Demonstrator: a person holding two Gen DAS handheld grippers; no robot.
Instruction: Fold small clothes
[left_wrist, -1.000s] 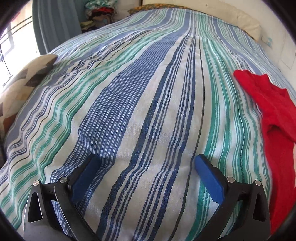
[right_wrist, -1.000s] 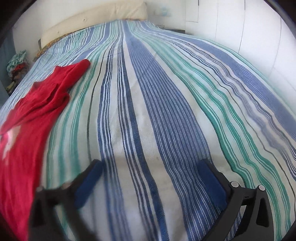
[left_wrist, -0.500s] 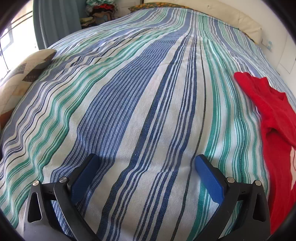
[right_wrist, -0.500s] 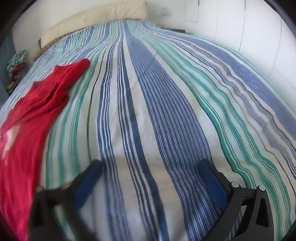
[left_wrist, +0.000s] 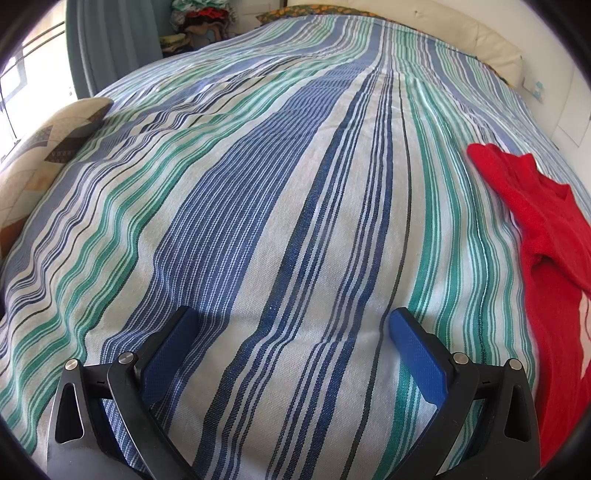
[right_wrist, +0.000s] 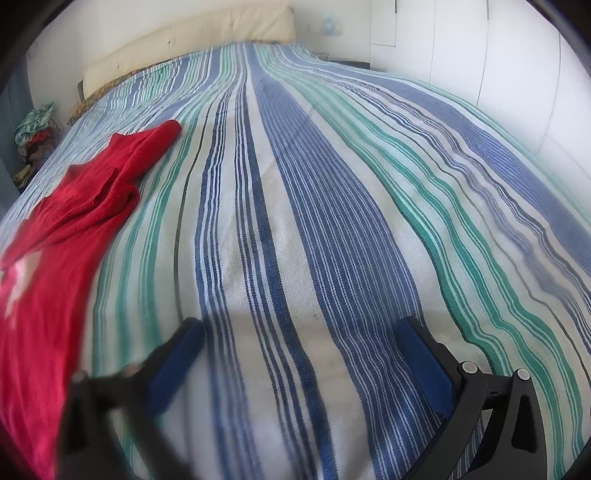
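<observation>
A small red garment (left_wrist: 546, 258) lies spread and rumpled on the striped bedspread (left_wrist: 258, 206), at the right edge of the left wrist view. The same red garment (right_wrist: 62, 236) fills the left side of the right wrist view, one sleeve reaching toward the headboard and a pale print near its lower part. My left gripper (left_wrist: 291, 328) hovers open over bare bedspread, left of the garment, nothing between its blue pads. My right gripper (right_wrist: 299, 336) is open too, right of the garment, over the bedspread (right_wrist: 332, 221).
A patterned cushion (left_wrist: 40, 162) lies at the bed's left edge beside a window and curtain. A cream headboard (right_wrist: 192, 44) runs along the far end. A pile of clothes (left_wrist: 199, 22) sits beyond the far left corner. White wardrobe doors (right_wrist: 480, 48) stand on the right.
The left wrist view has drifted slightly, so the cushion and garment sit a little lower in frame. Both grippers stay open and the garment has not moved.
</observation>
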